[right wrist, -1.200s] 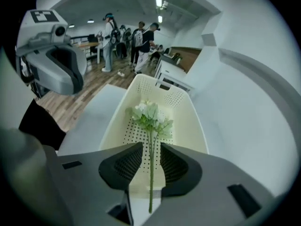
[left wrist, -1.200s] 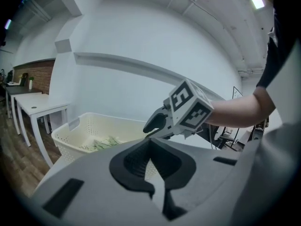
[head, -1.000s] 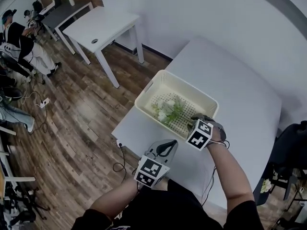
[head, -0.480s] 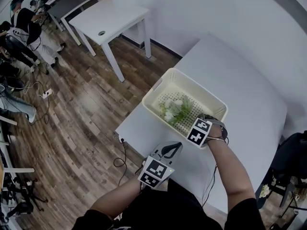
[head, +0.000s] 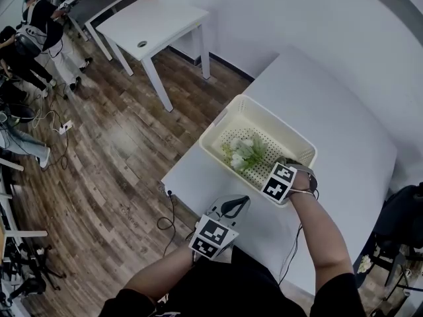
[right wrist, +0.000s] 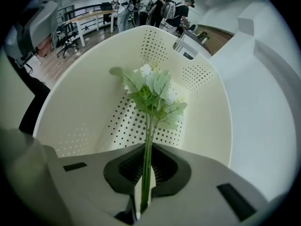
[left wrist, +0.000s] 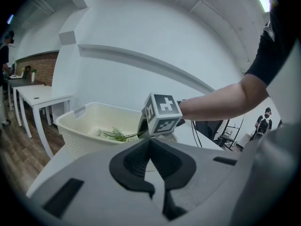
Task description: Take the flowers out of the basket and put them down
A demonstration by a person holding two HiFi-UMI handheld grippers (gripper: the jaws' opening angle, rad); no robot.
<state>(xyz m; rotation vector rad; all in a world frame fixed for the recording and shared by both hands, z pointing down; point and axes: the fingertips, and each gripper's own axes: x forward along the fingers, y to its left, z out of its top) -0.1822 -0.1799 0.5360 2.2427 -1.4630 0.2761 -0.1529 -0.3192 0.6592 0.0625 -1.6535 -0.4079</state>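
Note:
A cream perforated basket (head: 225, 121) stands on the grey-white table (head: 330, 124) near its left edge. White flowers with green leaves (head: 243, 152) lie inside it, heads toward the far wall. My right gripper (head: 273, 166) reaches over the basket's near rim. In the right gripper view the jaws (right wrist: 146, 173) are shut on the green stems and the blooms (right wrist: 151, 91) stick out ahead over the basket floor (right wrist: 94, 79). My left gripper (head: 230, 207) hovers at the table's front edge, short of the basket, shut and holding nothing (left wrist: 150, 142). It looks at the basket (left wrist: 75, 121) and the right gripper's marker cube (left wrist: 162, 113).
A white desk (head: 155, 25) stands on the wooden floor beyond the table's left side, with people (head: 39, 25) further back. A cable (head: 168, 210) hangs off the table's front-left corner. A dark chair or bag (head: 403, 216) sits at the right.
The head view has shifted slightly, so basket and grippers sit a little further right. The right gripper stays at the basket's near rim over the stems. The left gripper has barely moved.

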